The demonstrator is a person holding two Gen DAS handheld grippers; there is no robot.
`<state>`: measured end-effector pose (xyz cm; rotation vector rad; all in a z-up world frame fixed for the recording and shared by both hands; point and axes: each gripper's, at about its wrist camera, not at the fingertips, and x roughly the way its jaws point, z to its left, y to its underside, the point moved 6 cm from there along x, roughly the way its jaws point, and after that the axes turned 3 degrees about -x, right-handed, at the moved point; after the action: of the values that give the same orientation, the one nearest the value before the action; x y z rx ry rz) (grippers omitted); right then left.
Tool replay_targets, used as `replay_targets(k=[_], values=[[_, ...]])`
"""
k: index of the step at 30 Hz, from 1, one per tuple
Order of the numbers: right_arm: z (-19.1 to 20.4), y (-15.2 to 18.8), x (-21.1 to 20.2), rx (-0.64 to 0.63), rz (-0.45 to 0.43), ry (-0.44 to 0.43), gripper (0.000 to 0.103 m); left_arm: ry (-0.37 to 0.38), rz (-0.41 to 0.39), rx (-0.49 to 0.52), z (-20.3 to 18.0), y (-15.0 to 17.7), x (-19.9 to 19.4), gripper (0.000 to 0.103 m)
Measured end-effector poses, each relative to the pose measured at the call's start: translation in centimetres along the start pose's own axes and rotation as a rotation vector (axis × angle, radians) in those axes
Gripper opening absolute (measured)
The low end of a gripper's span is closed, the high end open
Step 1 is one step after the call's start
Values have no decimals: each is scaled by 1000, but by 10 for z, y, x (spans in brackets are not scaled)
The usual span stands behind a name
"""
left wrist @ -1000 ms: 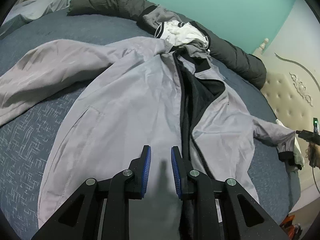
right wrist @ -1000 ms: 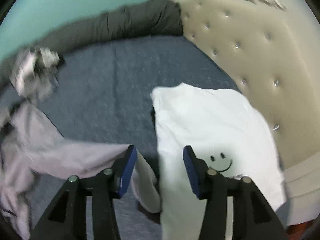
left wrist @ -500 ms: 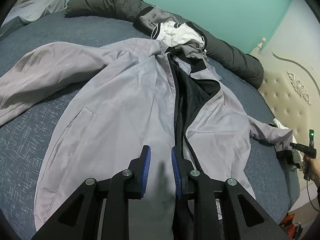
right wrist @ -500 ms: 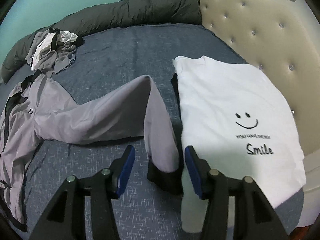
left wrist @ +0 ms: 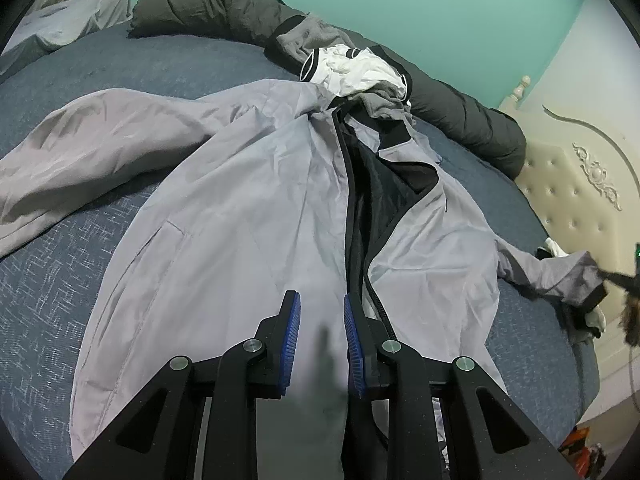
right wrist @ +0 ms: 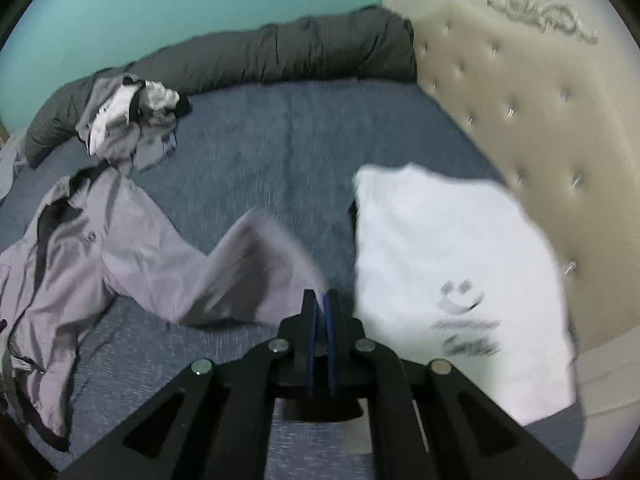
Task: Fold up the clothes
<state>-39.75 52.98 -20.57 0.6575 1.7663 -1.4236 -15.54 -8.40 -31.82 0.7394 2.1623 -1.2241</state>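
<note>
Teal walls back a bed covered in a blue woven spread, with a cream tufted headboard off to the right of the right gripper and a long dark rolled quilt along the far edge. Straight ahead of the left gripper a grey jacket lies spread front-up, its zip open and black lining showing, one sleeve stretched out to the left. That gripper's blue pads stand a little apart over the jacket's hem; whether they pinch the cloth cannot be told. The right gripper has its pads pressed together on the end of the jacket's other sleeve, which rises off the bed to meet them; this view is blurred. Just right of that gripper lies a white T-shirt with a smiley print, flat against the headboard side. Beyond the jacket's collar, near the quilt, sits a heap of grey and white clothes.
</note>
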Motion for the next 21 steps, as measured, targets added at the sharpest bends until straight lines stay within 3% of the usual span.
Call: replay_targets(k=[5,9,17,21], values=[[-33,-32,-25,-32,26,100,3,-9,-11,-2,1,-2,-3,25],[-47,-44,-21,-32,45,177,3,-15,-10,7,1,-2,-2,25],[-64,-47,35,-25,116,307,3,-19,7,31,0,-3,2,25],[-73,-36,46,8,113,400,12,-14,13,35,-1,-3,3,25]])
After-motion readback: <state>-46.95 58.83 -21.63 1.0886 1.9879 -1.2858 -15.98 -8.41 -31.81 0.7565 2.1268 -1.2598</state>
